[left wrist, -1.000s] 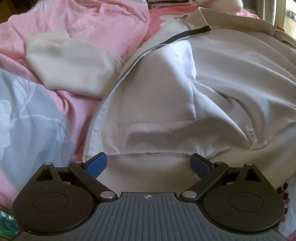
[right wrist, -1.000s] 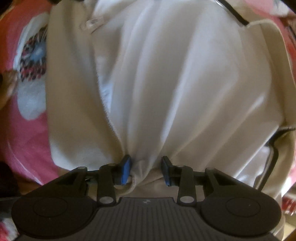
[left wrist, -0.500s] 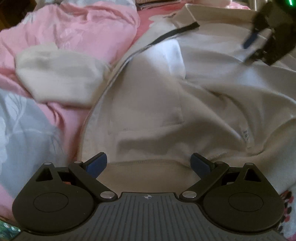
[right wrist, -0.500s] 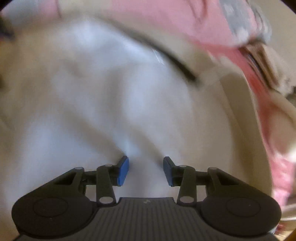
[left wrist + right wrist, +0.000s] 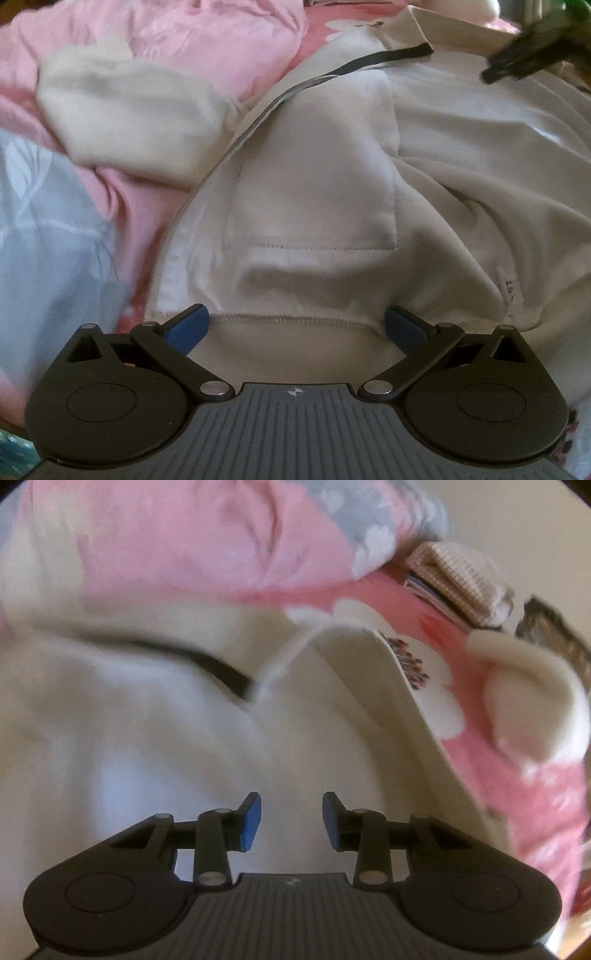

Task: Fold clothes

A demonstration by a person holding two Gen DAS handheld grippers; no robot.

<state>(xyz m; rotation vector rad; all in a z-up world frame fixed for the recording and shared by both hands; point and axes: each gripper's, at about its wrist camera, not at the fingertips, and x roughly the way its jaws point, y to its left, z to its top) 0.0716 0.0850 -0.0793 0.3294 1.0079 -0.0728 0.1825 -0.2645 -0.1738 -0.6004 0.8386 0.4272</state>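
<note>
Cream zip jacket lies opened out, lining up, on the pink bed cover, directly ahead of both tools. Left tool: fingers wide apart, straddling the hem seam, nothing pinched. Right tool: over the lining below the collar, jaws closing, no cloth between them. Step, as judged: taking hold for the first fold. Next calls for pinching hem and collar edge, then carrying one side across.

Black left gripper, blue pads, silver screws.
</note>
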